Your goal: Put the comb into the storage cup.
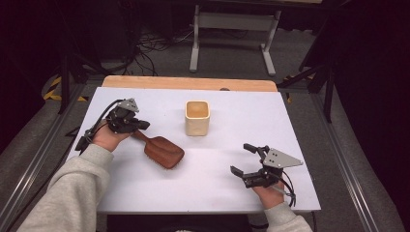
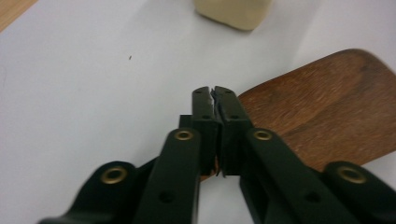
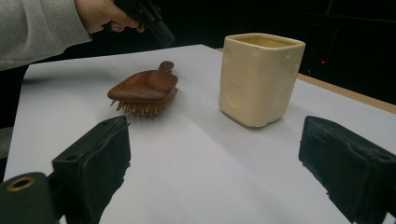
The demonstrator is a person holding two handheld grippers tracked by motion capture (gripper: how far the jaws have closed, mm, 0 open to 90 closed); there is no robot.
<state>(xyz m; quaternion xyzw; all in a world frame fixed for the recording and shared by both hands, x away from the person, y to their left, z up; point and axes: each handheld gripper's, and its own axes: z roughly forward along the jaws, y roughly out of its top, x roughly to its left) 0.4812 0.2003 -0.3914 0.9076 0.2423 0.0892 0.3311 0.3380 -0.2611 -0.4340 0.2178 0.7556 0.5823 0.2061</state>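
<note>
A brown wooden hairbrush (image 1: 164,151) lies bristles down on the white table (image 1: 217,193), its handle pointing to the back left. My left gripper (image 1: 144,124) hovers just over that handle with its jaws shut and nothing held; in the left gripper view the closed gripper (image 2: 214,91) hides the handle, with the brush back (image 2: 327,116) to the right. The right gripper view shows the hairbrush (image 3: 144,86) resting free with the left gripper (image 3: 163,35) above its handle. A cream square cup (image 1: 197,117) stands upright mid-table. My right gripper (image 1: 240,158) rests open near the front right, facing the cup (image 3: 259,79).
A wooden strip (image 1: 188,83) runs along the table's far edge. Beyond it, a white frame stand (image 1: 232,21) and cables lie on the grey floor. Bare white surface lies between the cup and my right gripper (image 3: 212,135).
</note>
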